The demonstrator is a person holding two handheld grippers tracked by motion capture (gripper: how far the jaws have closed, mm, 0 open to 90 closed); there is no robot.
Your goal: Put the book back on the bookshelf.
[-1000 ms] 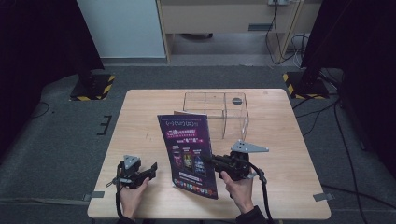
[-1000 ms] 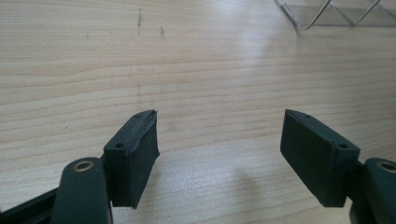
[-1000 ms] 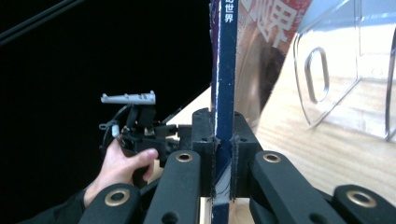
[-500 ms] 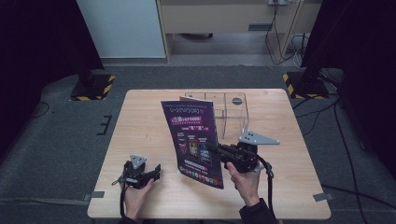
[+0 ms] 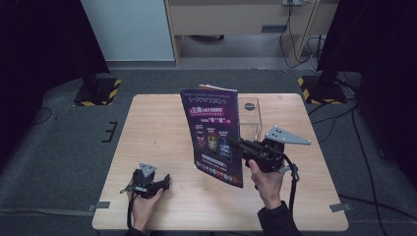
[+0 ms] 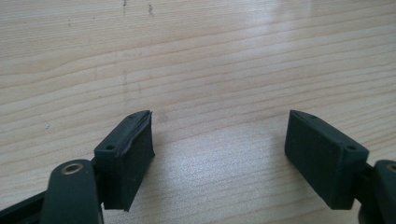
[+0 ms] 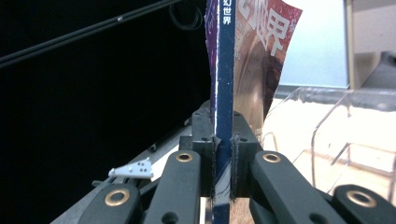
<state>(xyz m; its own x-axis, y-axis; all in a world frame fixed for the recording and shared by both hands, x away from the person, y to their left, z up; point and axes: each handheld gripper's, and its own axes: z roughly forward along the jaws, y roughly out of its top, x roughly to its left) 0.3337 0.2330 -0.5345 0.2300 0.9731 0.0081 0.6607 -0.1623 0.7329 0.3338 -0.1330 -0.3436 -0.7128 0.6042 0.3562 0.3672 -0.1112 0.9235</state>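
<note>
Bare table (image 5: 162, 132) at left, magazine (image 5: 214, 132) and clear rack (image 5: 255, 120) blocking right

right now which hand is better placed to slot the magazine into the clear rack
Right. The right tool is shut on the magazine, held upright beside the clear rack. The left tool is open, empty, low over the table, far from both.

Magazine (image 5: 214, 130) cover print too small to read, its top and bottom cut off in right tool view, clear rack (image 5: 251, 118) partly hidden behind it, left tool (image 6: 219, 154) pads cut by lower edge
</note>
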